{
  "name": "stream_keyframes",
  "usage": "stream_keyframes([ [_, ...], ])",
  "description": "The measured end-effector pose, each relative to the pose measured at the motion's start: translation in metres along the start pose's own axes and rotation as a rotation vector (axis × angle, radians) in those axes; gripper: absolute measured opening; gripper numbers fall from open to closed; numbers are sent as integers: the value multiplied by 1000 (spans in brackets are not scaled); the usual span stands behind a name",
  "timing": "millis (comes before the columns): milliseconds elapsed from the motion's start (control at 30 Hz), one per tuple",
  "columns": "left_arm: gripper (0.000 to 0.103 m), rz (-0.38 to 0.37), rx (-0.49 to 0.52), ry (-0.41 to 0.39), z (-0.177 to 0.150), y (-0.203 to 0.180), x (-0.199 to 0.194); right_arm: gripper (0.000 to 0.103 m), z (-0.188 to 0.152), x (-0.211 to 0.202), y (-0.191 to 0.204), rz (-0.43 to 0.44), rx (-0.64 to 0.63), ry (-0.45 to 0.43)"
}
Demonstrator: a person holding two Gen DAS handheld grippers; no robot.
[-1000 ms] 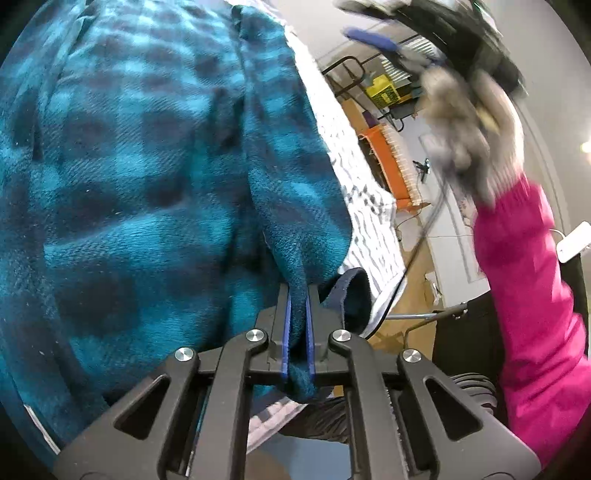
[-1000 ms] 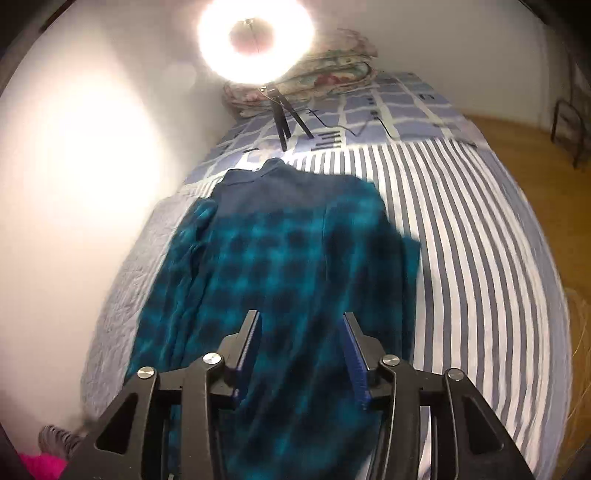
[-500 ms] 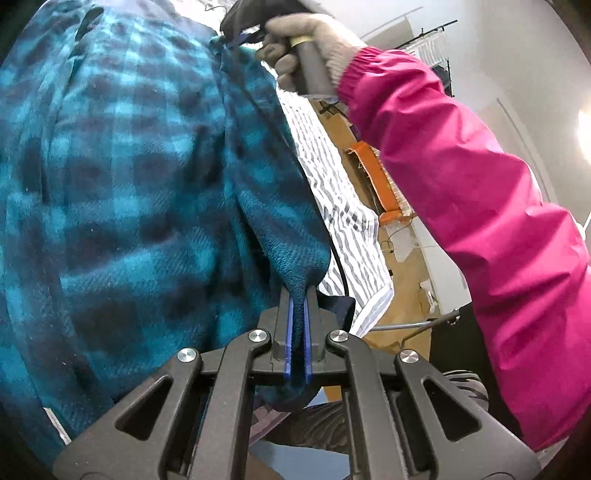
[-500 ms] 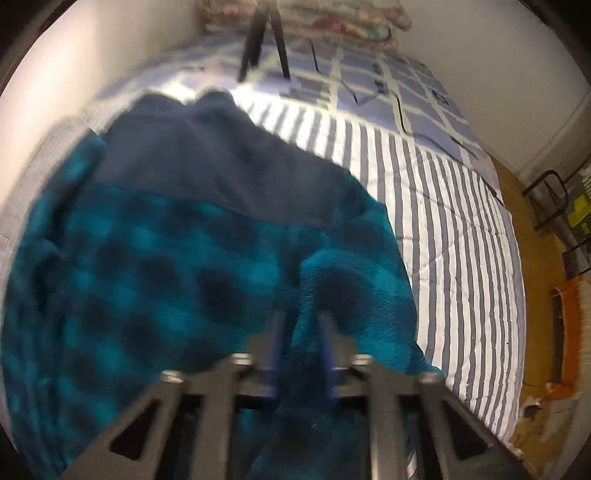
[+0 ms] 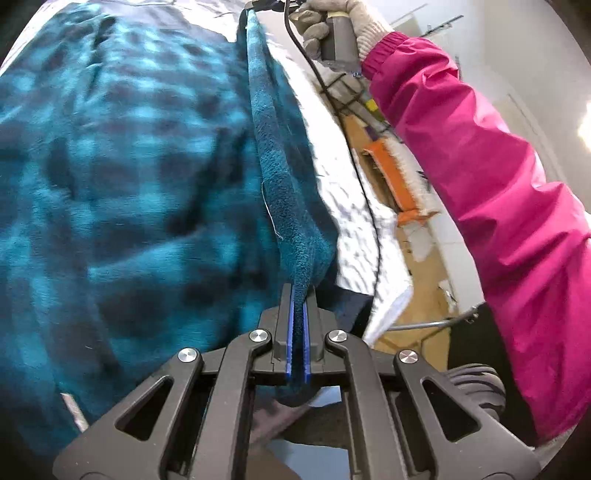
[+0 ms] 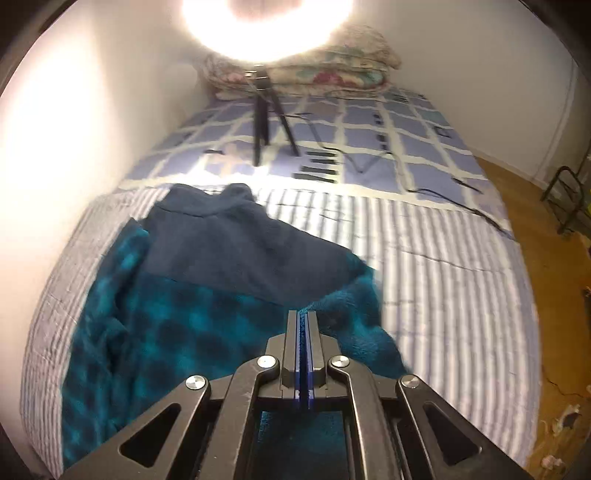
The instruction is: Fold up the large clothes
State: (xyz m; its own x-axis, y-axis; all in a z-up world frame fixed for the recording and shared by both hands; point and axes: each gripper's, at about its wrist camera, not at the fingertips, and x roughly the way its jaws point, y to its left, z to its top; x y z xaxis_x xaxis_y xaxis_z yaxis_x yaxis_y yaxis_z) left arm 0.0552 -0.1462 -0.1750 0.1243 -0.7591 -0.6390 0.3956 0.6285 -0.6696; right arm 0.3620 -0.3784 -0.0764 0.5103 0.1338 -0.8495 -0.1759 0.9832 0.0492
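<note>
At lower centre of both wrist views, left gripper (image 5: 297, 328) and right gripper (image 6: 302, 350) each pinch the teal plaid fleece jacket (image 6: 155, 317) lying on the striped bed (image 6: 443, 280).

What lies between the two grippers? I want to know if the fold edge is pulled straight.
In the left wrist view, a taut edge of the teal plaid fleece runs from the left gripper to the right gripper.

Fleece shirt (image 5: 129, 177) motion-blurred, cut off at frame edges; ring light (image 6: 266, 22) overexposed, top cropped.
</note>
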Motion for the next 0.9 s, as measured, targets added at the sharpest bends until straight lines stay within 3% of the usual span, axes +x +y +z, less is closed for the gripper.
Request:
stream_keyframes([
  [167,1,96,-37,38,-1,21,7,1,-10,66,31,29,-43,87],
  [233,1,120,-36,49,-4,25,8,4,-19,74,35,25,-47,109],
  [333,7,145,-30,48,-6,26,2,23,-27,45,29,46,-35,72],
  [433,23,155,-10,7,-8,25,-18,25,-38,-11,11,86,-3,20],
  [500,25,155,13,-39,-11,22,-36,28,-55,-52,-5,145,44,-10],
  [600,25,119,60,-70,-14,15,-55,30,-98,-105,-21,188,76,-28],
  [700,42,78,115,-45,-14,2,-56,32,-169,-148,-32,267,140,-2],
  [800,42,50,148,-13,-15,-7,-44,35,-240,-171,-34,331,205,46],
  [900,42,80,214,4,-18,-19,-30,40,-298,-180,-19,389,265,112],
])
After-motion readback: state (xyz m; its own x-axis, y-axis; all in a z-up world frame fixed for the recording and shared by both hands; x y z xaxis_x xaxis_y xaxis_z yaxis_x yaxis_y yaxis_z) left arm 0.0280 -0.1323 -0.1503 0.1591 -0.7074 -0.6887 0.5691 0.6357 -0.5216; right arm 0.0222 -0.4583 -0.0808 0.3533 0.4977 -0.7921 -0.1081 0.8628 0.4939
